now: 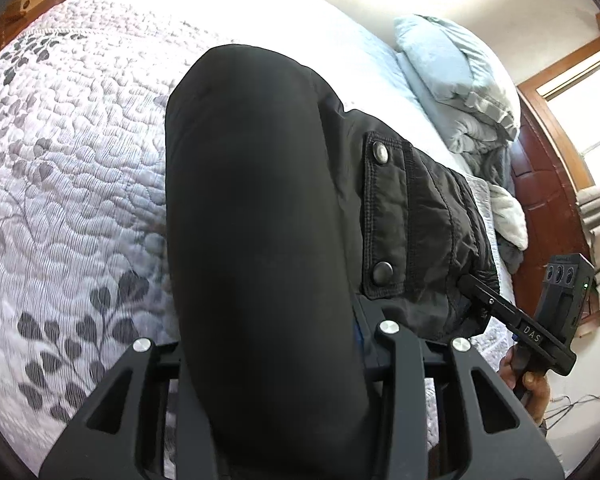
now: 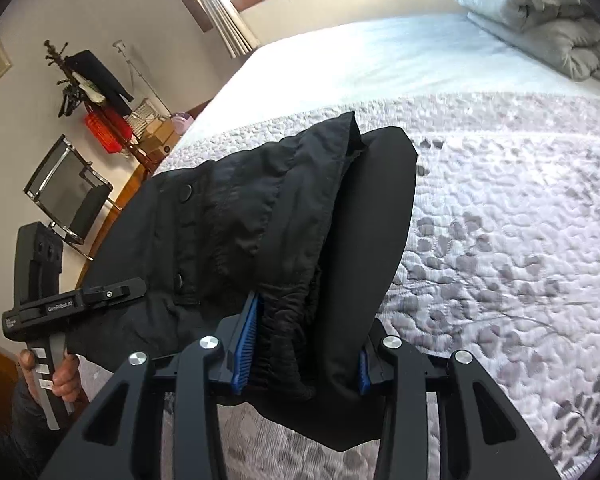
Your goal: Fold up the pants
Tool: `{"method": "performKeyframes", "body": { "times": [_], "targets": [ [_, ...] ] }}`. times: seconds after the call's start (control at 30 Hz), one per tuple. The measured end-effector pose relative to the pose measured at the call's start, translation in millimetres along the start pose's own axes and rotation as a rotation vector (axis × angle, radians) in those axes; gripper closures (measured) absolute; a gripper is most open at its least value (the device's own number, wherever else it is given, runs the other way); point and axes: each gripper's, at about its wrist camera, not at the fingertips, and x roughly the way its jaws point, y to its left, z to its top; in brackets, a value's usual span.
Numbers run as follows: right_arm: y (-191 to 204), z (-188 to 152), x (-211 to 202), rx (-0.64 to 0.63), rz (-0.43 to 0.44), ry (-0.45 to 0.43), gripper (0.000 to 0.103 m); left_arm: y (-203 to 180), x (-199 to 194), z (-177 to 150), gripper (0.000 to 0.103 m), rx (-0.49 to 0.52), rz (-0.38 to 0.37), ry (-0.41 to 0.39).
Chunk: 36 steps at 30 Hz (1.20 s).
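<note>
Black pants (image 1: 252, 200) hang bunched above the bed, held up at both ends. In the left wrist view the thick folded cloth fills the gap of my left gripper (image 1: 276, 340), which is shut on it; its fingertips are hidden by the fabric. A pocket flap (image 1: 384, 212) with two snaps faces up. At the right, my right gripper (image 1: 476, 288) pinches the same edge. In the right wrist view my right gripper (image 2: 304, 356) is shut on the gathered waistband of the pants (image 2: 260, 208) between its blue pads (image 2: 246, 344). My left gripper (image 2: 116, 292) grips the cloth at the left.
A quilted leaf-pattern bedspread (image 2: 500, 240) (image 1: 60, 160) lies under the pants. A folded grey duvet (image 1: 460, 92) (image 2: 540, 12) sits at the head of the bed. Beside the bed are a chair (image 2: 68, 196), a coat rack (image 2: 88, 76) and wooden floor.
</note>
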Motion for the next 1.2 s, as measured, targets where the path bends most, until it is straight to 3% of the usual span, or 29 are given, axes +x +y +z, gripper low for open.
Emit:
{"method": "performKeyframes", "body": {
  "times": [0.23, 0.47, 0.77, 0.83, 0.93, 1.07, 1.2],
  "targets": [
    [-18, -2, 33, 0.038, -0.007, 0.054, 0.063, 16, 24, 1, 0.066, 0.013, 0.008, 0.026],
    [-34, -10, 45, 0.071, 0.000, 0.072, 0.059, 20, 35, -3, 0.056, 0.042, 0.018, 0.020],
    [-46, -14, 56, 0.104, 0.014, 0.084, 0.051, 25, 43, -8, 0.045, 0.063, 0.029, 0.003],
    [-47, -14, 57, 0.103, 0.007, 0.089, 0.045, 27, 44, -8, 0.044, 0.062, 0.031, 0.003],
    [-51, -17, 55, 0.122, -0.001, 0.097, 0.036, 31, 43, -10, 0.043, 0.061, 0.030, 0.001],
    [-60, -23, 36, 0.168, 0.011, 0.059, 0.032, 32, 36, -13, 0.039, 0.063, 0.038, -0.005],
    [-73, -29, 4, 0.214, -0.047, -0.012, 0.031, 38, 23, -19, 0.036, 0.048, 0.058, -0.015]
  ]
}}
